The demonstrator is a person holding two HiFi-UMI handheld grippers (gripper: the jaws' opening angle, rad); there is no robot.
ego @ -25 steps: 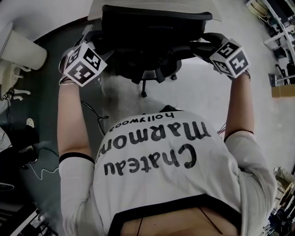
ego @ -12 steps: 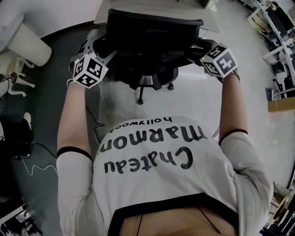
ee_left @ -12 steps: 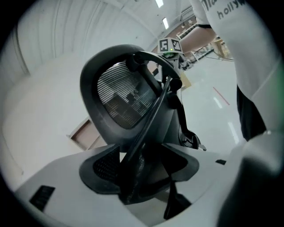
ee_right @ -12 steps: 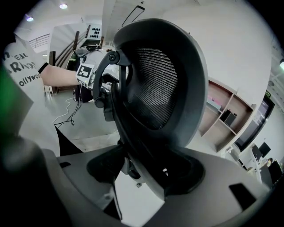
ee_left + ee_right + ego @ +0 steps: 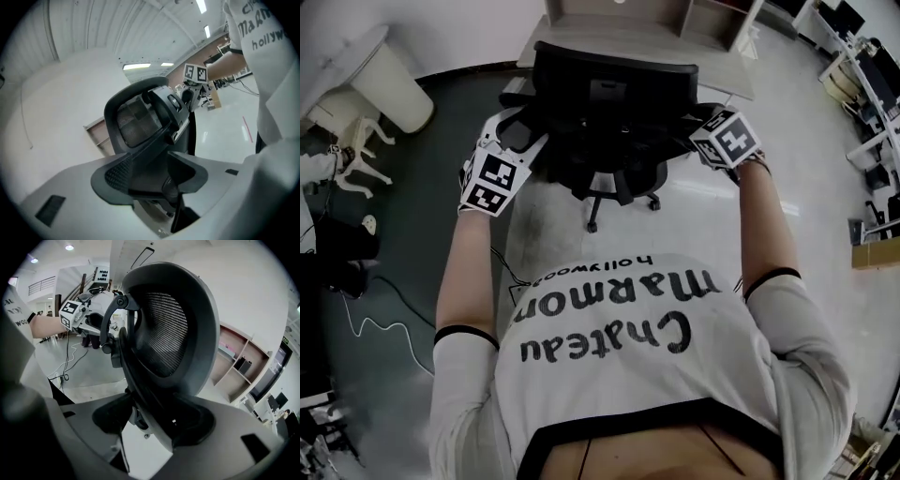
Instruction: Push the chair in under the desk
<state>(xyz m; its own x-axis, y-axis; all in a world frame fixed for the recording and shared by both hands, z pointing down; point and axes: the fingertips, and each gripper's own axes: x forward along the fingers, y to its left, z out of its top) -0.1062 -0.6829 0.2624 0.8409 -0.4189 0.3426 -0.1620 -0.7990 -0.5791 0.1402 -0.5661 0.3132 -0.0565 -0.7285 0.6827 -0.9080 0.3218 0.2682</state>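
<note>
A black mesh-backed office chair (image 5: 614,103) stands on its wheeled base before the pale wooden desk (image 5: 581,26), its back toward me. My left gripper (image 5: 520,139) holds the left edge of the backrest, and my right gripper (image 5: 698,120) holds the right edge. In the left gripper view the backrest frame (image 5: 136,122) runs down between the jaws of the left gripper (image 5: 154,180), which are closing on it. In the right gripper view the backrest rim (image 5: 164,329) sits between the pads of the right gripper (image 5: 154,420), which are also closing.
A white cylindrical bin (image 5: 389,80) stands at the upper left beside a white stand. Cables (image 5: 384,328) trail over the dark floor mat on the left. An open wooden shelf unit (image 5: 717,21) adjoins the desk. Tables stand at the far right.
The chair has rolled away from me toward the desk, with both grippers following on its backrest edges. My arms are stretched further out, and more of the desk shows.
</note>
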